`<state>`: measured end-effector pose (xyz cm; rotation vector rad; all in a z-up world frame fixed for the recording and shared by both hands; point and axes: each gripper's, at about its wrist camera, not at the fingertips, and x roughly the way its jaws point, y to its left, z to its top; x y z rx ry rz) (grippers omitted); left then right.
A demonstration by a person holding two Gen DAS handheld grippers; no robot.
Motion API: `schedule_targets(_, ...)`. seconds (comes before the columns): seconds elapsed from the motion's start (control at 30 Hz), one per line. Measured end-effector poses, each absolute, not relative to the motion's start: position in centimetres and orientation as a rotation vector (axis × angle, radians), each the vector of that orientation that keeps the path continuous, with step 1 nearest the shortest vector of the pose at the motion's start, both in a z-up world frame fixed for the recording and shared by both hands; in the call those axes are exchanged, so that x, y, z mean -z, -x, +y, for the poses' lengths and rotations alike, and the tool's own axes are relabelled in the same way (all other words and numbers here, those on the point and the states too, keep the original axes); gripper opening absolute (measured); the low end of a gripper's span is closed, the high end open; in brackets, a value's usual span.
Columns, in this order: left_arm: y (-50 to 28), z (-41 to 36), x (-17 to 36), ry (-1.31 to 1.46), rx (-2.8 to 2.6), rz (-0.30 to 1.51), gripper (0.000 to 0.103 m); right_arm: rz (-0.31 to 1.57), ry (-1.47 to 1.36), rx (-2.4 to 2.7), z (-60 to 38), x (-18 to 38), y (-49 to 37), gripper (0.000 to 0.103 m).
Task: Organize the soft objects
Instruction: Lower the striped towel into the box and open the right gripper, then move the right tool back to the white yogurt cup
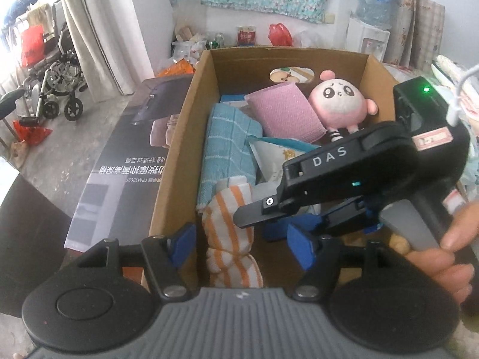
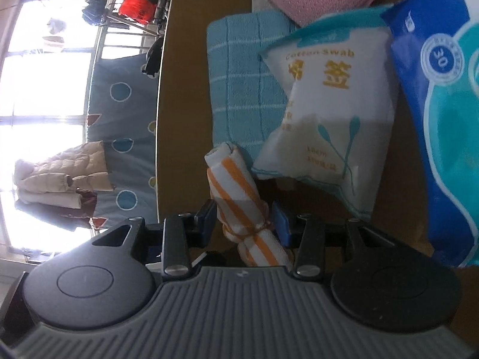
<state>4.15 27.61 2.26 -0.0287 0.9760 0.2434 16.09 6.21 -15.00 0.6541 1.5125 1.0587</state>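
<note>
A cardboard box (image 1: 185, 137) is seen standing on a printed carton sheet (image 1: 119, 161) on which "PPM3303F" can be read. Inside the box a blue checked towel (image 2: 239, 89) is laid along the left wall, with a pink pad (image 1: 284, 113) and a pink plush doll (image 1: 341, 101) behind it. A blue wipes pack (image 2: 434, 104) marked "30" is found at the right. A white pouch (image 2: 329, 113) labelled "Cotton Swab" is leaned on the towel. The orange-striped rolled cloth (image 2: 239, 197) is gripped by the right hand-held gripper (image 2: 244, 221), marked "DAS", inside the box near the left wall. The left hand-held gripper (image 1: 239, 242) is kept wide over the near edge, holding nothing.
</note>
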Motion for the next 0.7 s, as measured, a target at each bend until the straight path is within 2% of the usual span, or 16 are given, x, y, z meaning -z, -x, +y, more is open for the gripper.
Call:
schedule_targets(0.17,-3.2,27.2,-3.0,0.057,-0.231,0.949,0.072,1.457,-0.642,-1.096,5.0,13.1,-15.9,0.044)
schedule_targets(0.27,-2.2,26.0,-4.0,0.071,-0.210,0.887,0.081,1.378,-0.653,-1.137,3.1,11.1,-15.4,0.054)
schedule_targets(0.33,-1.5,24.9,-4.7,0.074,-0.189,0.845,0.084,1.303,-0.682,-1.175,1.0,9.7,-14.7,0.066)
schedule_targets(0.43,-0.6,22.4,-5.7,0.067,-0.126,0.789,0.089,1.204,-0.721,-1.223,-2.8,7.9,-14.1,0.077)
schedule_targets(0.7,0.7,13.3,-6.8,0.054,0.106,0.666,0.093,0.947,-0.877,-1.265,-17.8,5.1,-12.1,0.087)
